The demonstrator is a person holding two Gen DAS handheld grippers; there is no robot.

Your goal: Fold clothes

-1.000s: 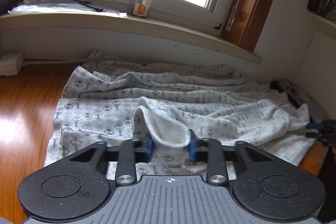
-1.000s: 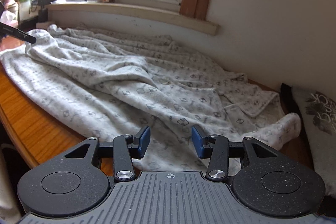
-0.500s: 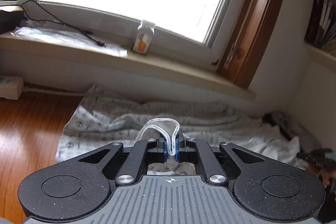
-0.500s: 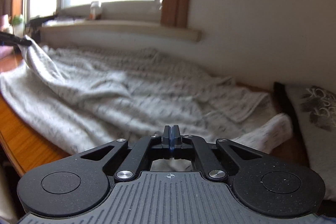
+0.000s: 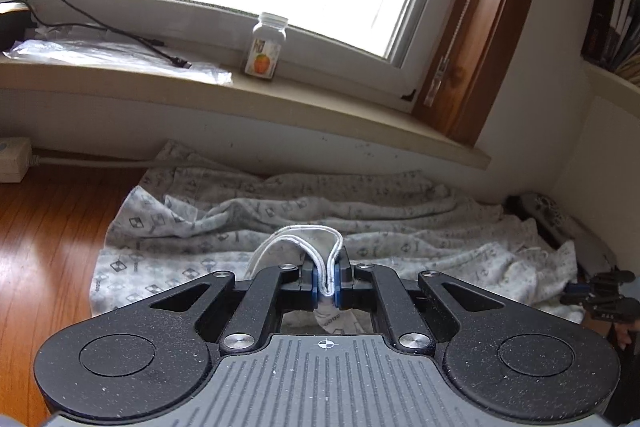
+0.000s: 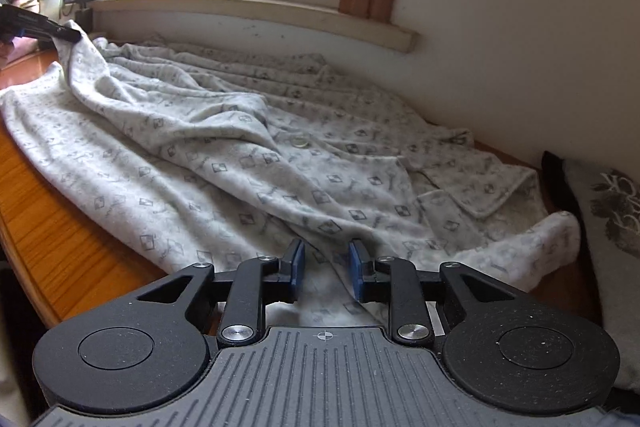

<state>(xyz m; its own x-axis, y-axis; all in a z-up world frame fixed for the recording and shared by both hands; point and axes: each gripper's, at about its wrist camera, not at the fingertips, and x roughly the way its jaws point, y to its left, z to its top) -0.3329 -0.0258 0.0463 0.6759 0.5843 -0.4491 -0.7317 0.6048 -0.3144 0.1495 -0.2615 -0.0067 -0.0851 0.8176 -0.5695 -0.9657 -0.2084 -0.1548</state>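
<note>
Here, a pale grey garment (image 6: 224, 163) printed with small dark diamond and key-like motifs lies spread and heavily rumpled across a wooden table (image 6: 68, 251), reaching from the table's near edge back to the wall under the windowsill (image 5: 280, 107). Its fabric looks soft and fleecy, with long ridges running toward the far edge, a round button (image 6: 300, 142) near its middle and a flap with a stitched hem near the right end.

The left gripper (image 5: 328, 277) is clenched on a doubled, white-piped hem of the garment (image 5: 360, 227), which loops up above the blue pads (image 5: 316, 283) and is lifted clear of the rest of the cloth. From the right wrist view, that same gripper (image 6: 66, 34) appears at the table's far left edge, pulling a corner of the cloth up into a peak.

The right gripper (image 6: 325, 269) sits low at the near edge, its jaws opening, the blue pads standing apart with cloth lying between and below them but not pinched.

A small white-capped bottle (image 5: 267, 45) with an orange label stands on the windowsill, beside a black cable (image 5: 100, 23). A dark printed cushion (image 6: 608, 211) rests by the table's right end.
</note>
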